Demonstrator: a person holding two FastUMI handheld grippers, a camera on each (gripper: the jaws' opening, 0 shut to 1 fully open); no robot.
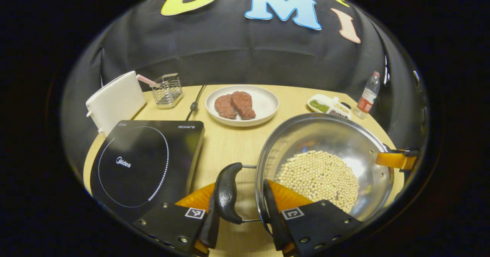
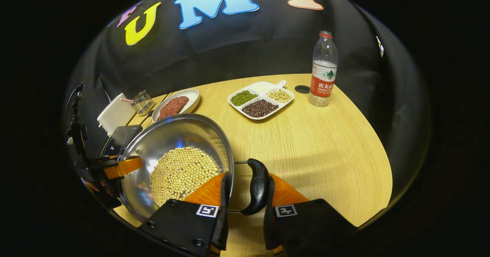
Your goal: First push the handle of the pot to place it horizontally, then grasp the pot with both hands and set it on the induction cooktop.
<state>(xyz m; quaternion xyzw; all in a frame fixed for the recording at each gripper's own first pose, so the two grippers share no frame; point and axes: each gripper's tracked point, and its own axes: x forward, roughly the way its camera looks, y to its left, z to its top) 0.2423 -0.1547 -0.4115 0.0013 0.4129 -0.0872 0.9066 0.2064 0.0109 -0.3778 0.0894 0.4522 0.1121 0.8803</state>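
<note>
While the steel pot point(image 1: 325, 165) full of pale soybeans point(image 1: 317, 178) sits on the wooden surface point(image 1: 229, 142), a tool waits at each of its two black handles. In the left gripper view, the left tool point(image 1: 239, 215) has its fingers on either side of the left handle point(image 1: 226, 194), and one finger looks like it touches the handle while the other sits by the pot's rim, so I cannot tell if it squeezes. In the right gripper view, the right tool point(image 2: 245, 211) has its fingers close around the right handle point(image 2: 257, 186), but I cannot tell if both press on it. The pot is just beside the black induction cooktop point(image 1: 145, 161), not on it. Farther back are a plate point(image 1: 264, 104) with two pieces of meat point(image 1: 234, 104), a tray of beans point(image 2: 261, 98) and a water bottle point(image 2: 322, 69).
</note>
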